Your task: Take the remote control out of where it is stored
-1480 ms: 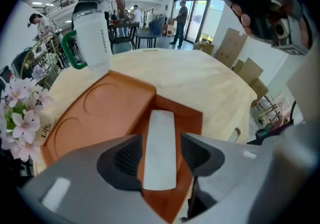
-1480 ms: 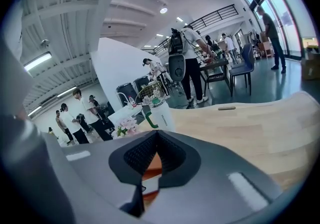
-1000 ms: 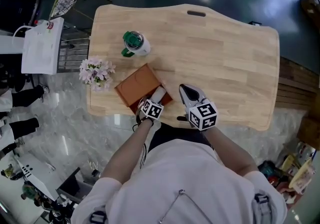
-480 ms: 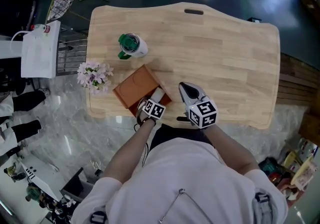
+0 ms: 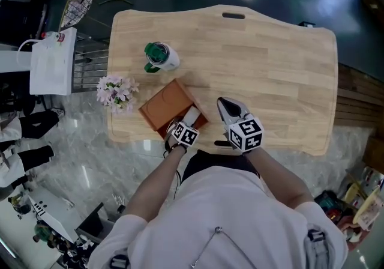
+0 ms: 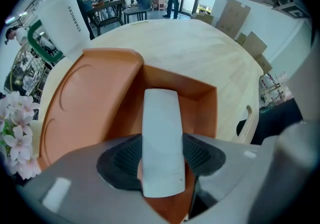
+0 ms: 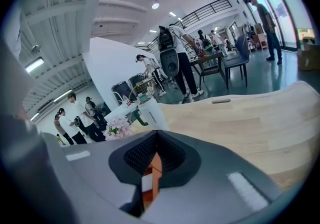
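An orange-brown storage box (image 5: 168, 104) lies near the table's front edge, with a flat lid part on the left and an open compartment (image 6: 195, 103) on the right. A white remote control (image 6: 161, 138) points into that compartment. My left gripper (image 6: 161, 157) is shut on its near end, one ribbed pad on each side. In the head view the remote control (image 5: 191, 117) pokes out ahead of the left gripper (image 5: 187, 123). Just to the right, my right gripper (image 5: 228, 107) rests over the wooden table (image 5: 276, 75). The right gripper (image 7: 151, 168) holds nothing, its jaws closed together.
A white cup with a green lid (image 5: 161, 56) stands behind the box, also large at the upper left as the cup (image 6: 62, 15). Pink flowers (image 5: 117, 90) sit at the table's left edge. A white bag (image 5: 51, 60) hangs beyond it. People stand in the background.
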### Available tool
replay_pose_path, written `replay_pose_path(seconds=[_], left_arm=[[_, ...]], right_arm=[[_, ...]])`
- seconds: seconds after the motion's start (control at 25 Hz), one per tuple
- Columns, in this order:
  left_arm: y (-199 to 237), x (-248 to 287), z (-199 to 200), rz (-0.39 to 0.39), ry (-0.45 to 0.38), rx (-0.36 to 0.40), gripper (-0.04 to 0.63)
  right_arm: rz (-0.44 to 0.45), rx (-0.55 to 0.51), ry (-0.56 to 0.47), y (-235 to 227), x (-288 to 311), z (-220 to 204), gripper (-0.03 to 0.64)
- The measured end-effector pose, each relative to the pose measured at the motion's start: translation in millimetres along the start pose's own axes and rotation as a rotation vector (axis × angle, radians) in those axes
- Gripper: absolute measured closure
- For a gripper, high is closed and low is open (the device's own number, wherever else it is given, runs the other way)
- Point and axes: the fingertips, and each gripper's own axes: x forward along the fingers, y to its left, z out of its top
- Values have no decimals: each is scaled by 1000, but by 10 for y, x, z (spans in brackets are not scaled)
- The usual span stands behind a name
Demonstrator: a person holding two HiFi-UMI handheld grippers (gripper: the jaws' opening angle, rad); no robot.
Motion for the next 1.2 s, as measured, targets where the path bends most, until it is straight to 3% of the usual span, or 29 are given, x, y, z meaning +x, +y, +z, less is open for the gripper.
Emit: replay_pose_path(seconds=[0.24,0.44,0.64,0.88,1.2], left_arm=[[2,-210,-31,8,-46,9,337],[19,-560,48,19,-147,-56,337],[35,-1119,308,21,-322,-125,337],[142,-2014,577,43,-590,-206,338],[424,-3182,553,126,-899,-299,338]], right_arm=[[1,-2,-21,33,-28,54,589],[10,-29,-34,141,-46,110,589],[34,-71,-65,401,-67,222,589],[59,-131,-107,735,-123,381,589],[100,-198,-173,1301,-240,669,589]])
